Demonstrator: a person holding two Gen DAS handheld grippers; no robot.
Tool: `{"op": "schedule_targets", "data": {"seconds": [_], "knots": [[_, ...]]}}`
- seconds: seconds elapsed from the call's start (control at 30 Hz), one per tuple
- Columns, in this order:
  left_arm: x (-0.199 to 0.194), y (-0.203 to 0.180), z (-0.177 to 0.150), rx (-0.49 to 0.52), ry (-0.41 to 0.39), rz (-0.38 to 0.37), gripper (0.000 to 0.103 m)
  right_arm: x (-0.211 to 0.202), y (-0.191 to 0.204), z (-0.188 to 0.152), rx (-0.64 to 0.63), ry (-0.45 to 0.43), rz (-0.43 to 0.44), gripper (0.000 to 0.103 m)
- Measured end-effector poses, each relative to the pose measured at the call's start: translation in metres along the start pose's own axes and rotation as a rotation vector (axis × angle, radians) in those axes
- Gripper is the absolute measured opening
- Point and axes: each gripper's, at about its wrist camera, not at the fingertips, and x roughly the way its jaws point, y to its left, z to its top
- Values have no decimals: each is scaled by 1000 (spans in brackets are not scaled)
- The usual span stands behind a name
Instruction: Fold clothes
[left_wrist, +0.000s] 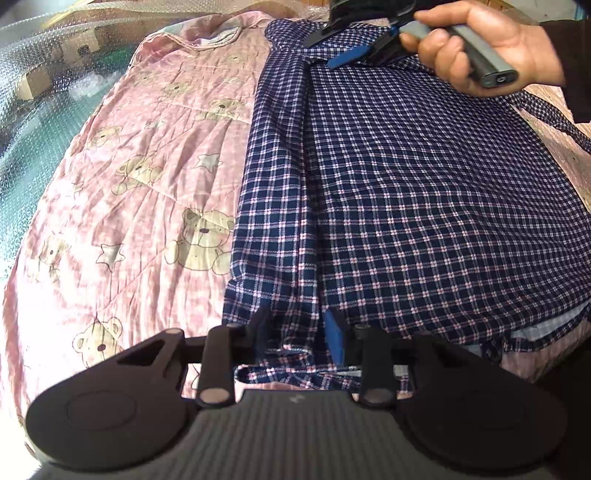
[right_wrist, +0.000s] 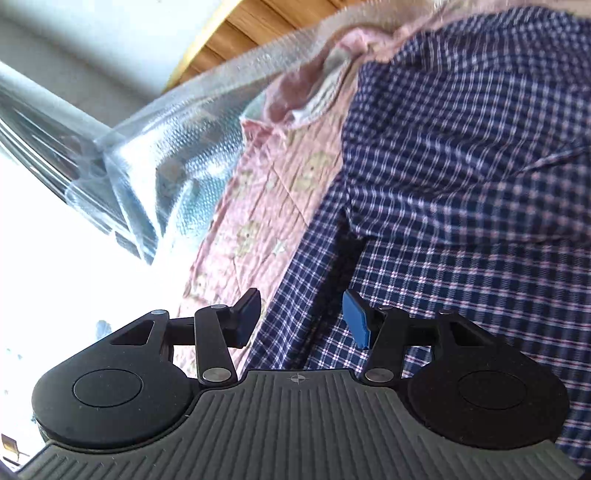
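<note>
At far left, clear bubble wrap (left_wrist: 44, 74) borders a pink quilted blanket printed with bears (left_wrist: 147, 177). On it lies the navy-and-white checked cotton garment (left_wrist: 424, 192), spread flat with a strip folded along its left side. Judged light, soft and limp; grip at hems or corners. The left gripper (left_wrist: 299, 325) stands partly apart, the near hem between its jaws, not pinched. The right gripper (right_wrist: 301, 319), held in a hand (left_wrist: 480, 48), stands wide apart over the far edge, holding nothing.
</note>
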Motion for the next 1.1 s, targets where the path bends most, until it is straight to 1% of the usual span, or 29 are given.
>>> {"op": "schedule_targets", "data": {"seconds": [0.03, 0.07, 0.1, 0.13, 0.17, 0.2, 0.23, 0.27, 0.3, 0.33, 0.43, 0.5, 0.53, 0.63, 0.7, 0.73, 0.8, 0.87, 0.93, 0.97, 1.0, 1.03, 1.07, 1.1], "knots": [[0, 1, -1, -8, -3, -9, 20, 11, 4, 0, -4, 21, 20, 52], [-2, 4, -2, -18, -5, -19, 13, 23, 8, -1, -8, 41, 39, 51], [-5, 8, -5, -29, -8, -30, 9, 34, 12, -1, -12, 62, 59, 51], [-7, 12, -5, -39, -11, -39, 7, 46, 16, -2, -16, 82, 78, 48], [-9, 15, -4, -47, -15, -51, 5, 57, 20, -2, -20, 103, 98, 24], [-12, 16, -4, -53, -18, -66, 4, 69, 24, -3, -24, 124, 118, 8], [-14, 18, -2, -59, -21, -86, 4, 80, 27, -3, -28, 144, 137, 2], [-18, 20, 0, -67, -27, -108, 3, 92, 31, -4, -32, 165, 157, 0], [-19, 21, 2, -77, -29, -130, 3, 103, 35, -4, -36, 185, 176, 0], [-19, 21, 4, -85, -24, -152, 3, 107, 37, -3, -39, 194, 171, 0], [-5, 15, 6, -59, 24, -175, 3, 108, 40, 7, -46, 200, 117, 0], [4, 12, 7, -37, 52, -184, 4, 117, 37, 3, -88, 252, 36, 0], [5, 12, 7, -38, 53, -188, 4, 118, 35, 1, -100, 263, 13, 0], [4, 17, 9, -52, 60, -205, 7, 115, 30, -3, -121, 258, -20, 0], [-4, 23, 8, -61, 61, -207, 12, 109, 34, 1, -158, 246, -56, 0], [-11, 27, 7, -65, 60, -207, 12, 106, 36, 2, -177, 241, -74, 0], [-29, 34, 10, -81, 35, -205, 13, 92, 47, 11, -215, 197, -54, 0], [-44, 44, 17, -126, -11, -220, 14, 84, 58, 20, -250, 158, -21, 2], [-42, 51, 30, -180, -44, -250, 15, 90, 71, 32, -277, 142, 18, 6], [-36, 52, 34, -195, -48, -264, 15, 99, 72, 35, -286, 152, 20, 8], [-24, 52, 37, -194, -36, -273, 15, 111, 71, 38, -292, 172, 13, 8], [-11, 52, 37, -192, -11, -282, 15, 123, 67, 40, -296, 202, -14, 8], [3, 49, 32, -183, 40, -279, 15, 133, 60, 41, -293, 229, -43, 8], [14, 46, 26, -168, 79, -268, 14, 139, 51, 43, -286, 253, -67, 0]]}}
